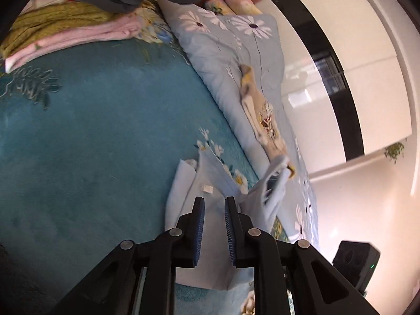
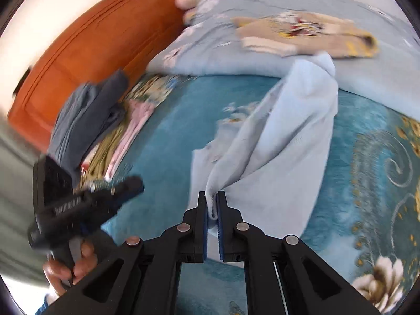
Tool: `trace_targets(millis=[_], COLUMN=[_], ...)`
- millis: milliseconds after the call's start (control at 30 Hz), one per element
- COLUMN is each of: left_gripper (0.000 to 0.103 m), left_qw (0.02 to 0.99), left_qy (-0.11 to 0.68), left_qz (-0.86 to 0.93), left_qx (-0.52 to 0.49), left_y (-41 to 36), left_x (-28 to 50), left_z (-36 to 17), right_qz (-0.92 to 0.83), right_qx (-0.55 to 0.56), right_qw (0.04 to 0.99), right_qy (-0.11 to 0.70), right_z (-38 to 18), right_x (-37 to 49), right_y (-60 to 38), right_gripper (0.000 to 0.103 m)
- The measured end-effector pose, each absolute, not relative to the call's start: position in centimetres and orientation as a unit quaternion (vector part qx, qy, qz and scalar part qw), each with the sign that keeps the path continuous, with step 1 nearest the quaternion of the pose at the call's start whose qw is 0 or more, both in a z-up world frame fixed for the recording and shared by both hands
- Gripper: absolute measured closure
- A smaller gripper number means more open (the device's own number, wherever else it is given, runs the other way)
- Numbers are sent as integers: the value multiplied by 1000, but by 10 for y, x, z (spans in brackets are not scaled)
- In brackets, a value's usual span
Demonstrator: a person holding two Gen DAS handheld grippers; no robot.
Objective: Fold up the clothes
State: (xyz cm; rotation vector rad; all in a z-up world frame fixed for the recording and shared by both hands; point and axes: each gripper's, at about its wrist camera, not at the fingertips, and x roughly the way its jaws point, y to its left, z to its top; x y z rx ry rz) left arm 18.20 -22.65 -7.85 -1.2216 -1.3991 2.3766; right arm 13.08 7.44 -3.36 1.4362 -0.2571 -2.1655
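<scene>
Two grippers: your R gripper [image 2: 211, 204] pinches pale blue garment [image 2: 275, 136] beside folded stack [image 2: 110, 141]; L gripper [image 1: 214, 204] slack, empty. Mid-pickup; next, L must grab opposite edge.

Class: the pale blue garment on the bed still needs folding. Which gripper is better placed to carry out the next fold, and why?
The right gripper. It is already shut on a bunched edge of the pale blue garment, lifting it off the teal bedspread. The left gripper holds nothing; its fingers are slightly apart, with the garment below them.
</scene>
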Motion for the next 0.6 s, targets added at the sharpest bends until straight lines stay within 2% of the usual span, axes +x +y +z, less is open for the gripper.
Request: trace_targets(millis=[100, 167, 300, 400, 433, 533, 567, 600], left_gripper=[80, 79, 73, 71, 71, 70, 70, 69], left_qw=[55, 55, 65, 73, 71, 68, 69, 70], left_qy=[-527, -535, -511, -501, -500, -502, -504, -506], left_qz=[744, 731, 735, 732, 729, 720, 718, 716], left_qx=[-407, -420, -441, -456, -462, -474, -475, -476], left_y=[-244, -243, -226, -217, -216, -214, -214, -214], left_x=[185, 184, 175, 170, 170, 169, 168, 167], left_z=[-101, -108, -107, -109, -111, -115, -117, -118], right_qz=[-769, -755, -735, -690, -676, -711, -724, -738], right_qx=[573, 598, 616, 624, 626, 611, 606, 605], right_qw=[276, 266, 277, 355, 376, 330, 312, 276], right_qy=[-64, -52, -57, -91, -101, -106, -107, -116], right_z=[-68, -89, -103, -96, -92, -83, -80, -83], right_x=[141, 143, 148, 149, 150, 144, 142, 139], right_y=[40, 26, 17, 18, 22, 59, 73, 92], right_gripper=[97, 97, 93, 90, 88, 83, 78, 68])
